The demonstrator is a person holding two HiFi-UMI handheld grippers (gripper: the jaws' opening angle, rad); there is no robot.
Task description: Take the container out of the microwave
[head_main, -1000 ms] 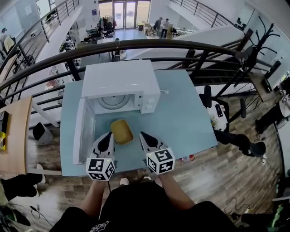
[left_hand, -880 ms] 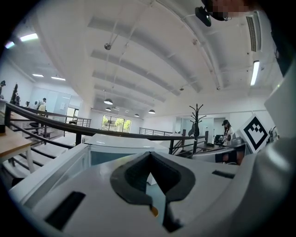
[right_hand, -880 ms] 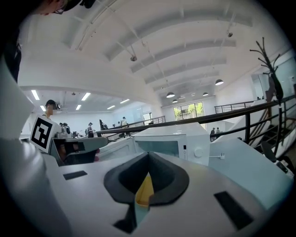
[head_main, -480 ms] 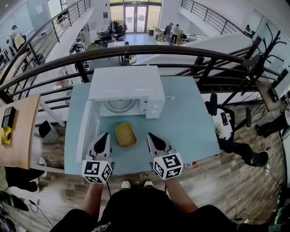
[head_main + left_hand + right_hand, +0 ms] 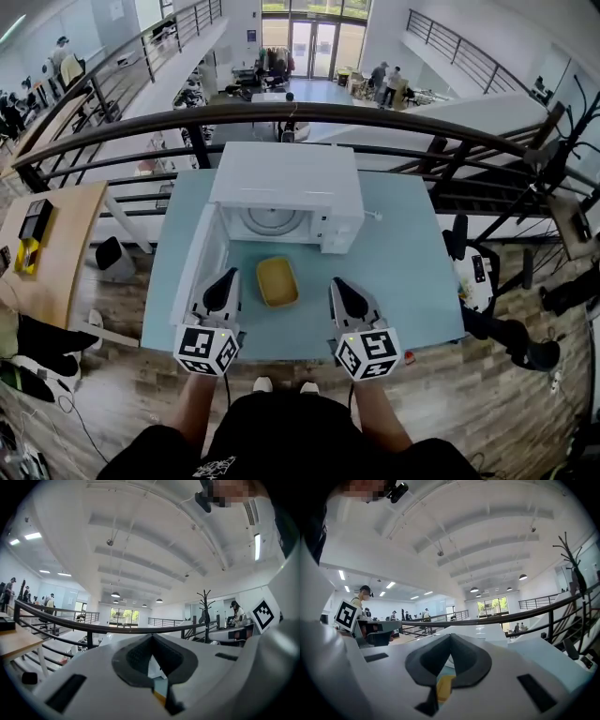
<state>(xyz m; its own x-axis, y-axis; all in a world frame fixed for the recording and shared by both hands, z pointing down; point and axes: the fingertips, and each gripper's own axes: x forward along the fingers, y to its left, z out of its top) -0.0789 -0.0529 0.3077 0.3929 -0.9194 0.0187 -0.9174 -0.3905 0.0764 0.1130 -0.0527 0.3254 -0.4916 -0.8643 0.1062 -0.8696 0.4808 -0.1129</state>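
Observation:
The yellow container point(image 5: 277, 281) lies on the light blue table point(image 5: 403, 272), in front of the open white microwave point(image 5: 286, 183). The microwave door point(image 5: 200, 267) hangs open to the left, and the glass turntable inside is bare. My left gripper point(image 5: 225, 279) hovers left of the container and my right gripper point(image 5: 339, 286) hovers right of it, both apart from it. Each gripper is shut with nothing held. In the left gripper view the left gripper point(image 5: 151, 637) shows a sliver of the container point(image 5: 159, 696) below it. In the right gripper view the container point(image 5: 444, 686) peeks under the right gripper point(image 5: 450, 636).
A dark metal railing point(image 5: 328, 114) curves behind the table, with a drop to a lower floor beyond it. A wooden desk point(image 5: 42, 253) stands at the left. A chair and a person's legs point(image 5: 506, 328) are at the right, off the table's edge.
Both grippers have lifted and drawn back from the container's sides toward the table's front edge. The container stays on the table.

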